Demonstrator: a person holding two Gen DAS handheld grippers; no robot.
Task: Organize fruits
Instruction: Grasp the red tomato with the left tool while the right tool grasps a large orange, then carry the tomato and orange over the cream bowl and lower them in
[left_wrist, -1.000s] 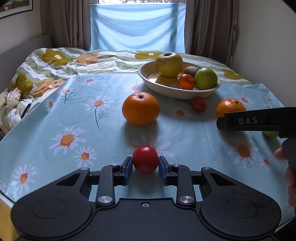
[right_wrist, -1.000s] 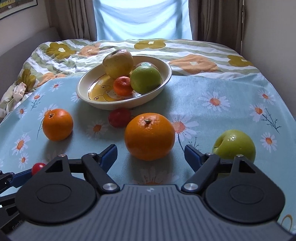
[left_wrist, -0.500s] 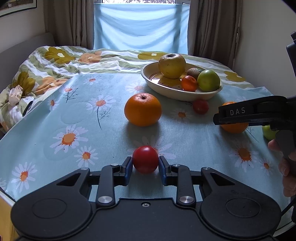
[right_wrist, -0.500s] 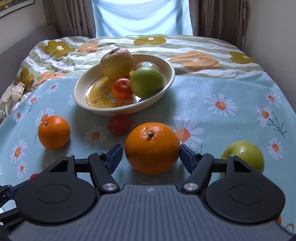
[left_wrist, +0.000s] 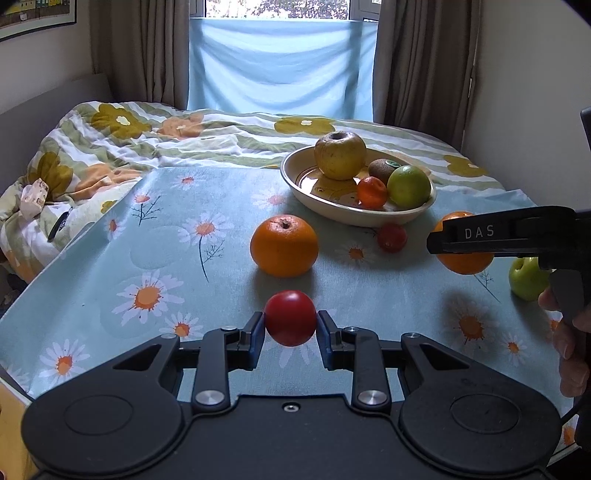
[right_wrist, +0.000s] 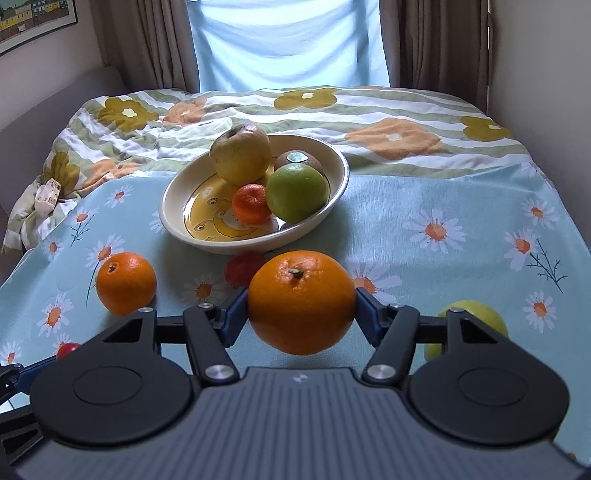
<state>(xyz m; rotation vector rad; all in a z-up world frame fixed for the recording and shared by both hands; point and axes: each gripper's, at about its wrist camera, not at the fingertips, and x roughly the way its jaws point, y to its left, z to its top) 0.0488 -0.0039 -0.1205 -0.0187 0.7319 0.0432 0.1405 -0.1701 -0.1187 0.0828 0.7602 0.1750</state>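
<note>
Fruits sit partly in the bowl (right_wrist: 338, 184) on the daisy-cloth counter (right_wrist: 443, 206), while the right claw (right_wrist: 301, 314) clamps a large orange (right_wrist: 301, 301) and the left claw (left_wrist: 290, 328) pinches a small red tomato (left_wrist: 290, 322).

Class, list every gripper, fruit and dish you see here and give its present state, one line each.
Left gripper: shut on small red tomato, off the cloth.
Right gripper: shut on large orange, lifted.
Cream ceramic bowl: upright, holding four fruits.
Second orange: resting on cloth.
Second red tomato: on cloth by the bowl.
Green apple: on cloth.
</note>
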